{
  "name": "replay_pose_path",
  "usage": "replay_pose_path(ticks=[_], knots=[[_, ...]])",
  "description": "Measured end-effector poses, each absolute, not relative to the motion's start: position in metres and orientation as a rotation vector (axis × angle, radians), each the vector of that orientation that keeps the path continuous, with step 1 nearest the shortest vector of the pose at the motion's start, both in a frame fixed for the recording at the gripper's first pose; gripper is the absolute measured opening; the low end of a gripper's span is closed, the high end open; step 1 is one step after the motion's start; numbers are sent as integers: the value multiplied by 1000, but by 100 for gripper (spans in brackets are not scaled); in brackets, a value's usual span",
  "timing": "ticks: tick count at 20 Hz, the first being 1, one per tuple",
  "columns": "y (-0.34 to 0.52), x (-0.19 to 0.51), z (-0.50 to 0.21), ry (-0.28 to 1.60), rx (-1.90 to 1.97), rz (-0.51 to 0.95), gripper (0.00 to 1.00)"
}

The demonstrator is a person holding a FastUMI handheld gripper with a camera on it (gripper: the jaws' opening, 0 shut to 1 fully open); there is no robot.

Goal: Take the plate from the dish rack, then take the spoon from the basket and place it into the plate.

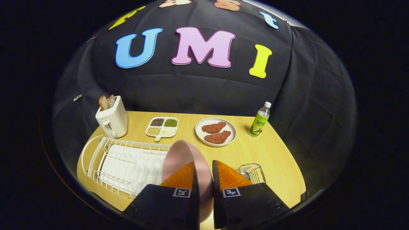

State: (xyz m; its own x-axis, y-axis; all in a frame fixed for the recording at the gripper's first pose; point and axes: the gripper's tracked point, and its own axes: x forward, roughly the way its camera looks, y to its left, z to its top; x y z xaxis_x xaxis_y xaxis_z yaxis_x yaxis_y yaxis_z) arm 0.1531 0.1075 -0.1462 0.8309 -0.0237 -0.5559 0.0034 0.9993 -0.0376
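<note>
Tongs (204,171) clamped on upright pink plate (185,156), beside emptied white dish rack (127,166).

Even overhead light falls on the table (274,159) beyond the gripper (204,172), which pinches the plate (182,153); shadows are soft and short; the cloth wall behind stays dim; fisheye bends the table edge and rack (105,159); focus is sharp, no glare.
</note>
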Motion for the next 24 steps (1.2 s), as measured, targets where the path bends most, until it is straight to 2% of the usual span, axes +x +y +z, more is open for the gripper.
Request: replay_pose_path(ticks=[4, 12, 18, 24], knots=[[90, 135, -135, 597, 64, 20, 21], [33, 68, -147, 691, 197, 179, 21], [-7, 15, -189, 795, 218, 334, 21], [-15, 7, -259, 895, 270, 454, 21]])
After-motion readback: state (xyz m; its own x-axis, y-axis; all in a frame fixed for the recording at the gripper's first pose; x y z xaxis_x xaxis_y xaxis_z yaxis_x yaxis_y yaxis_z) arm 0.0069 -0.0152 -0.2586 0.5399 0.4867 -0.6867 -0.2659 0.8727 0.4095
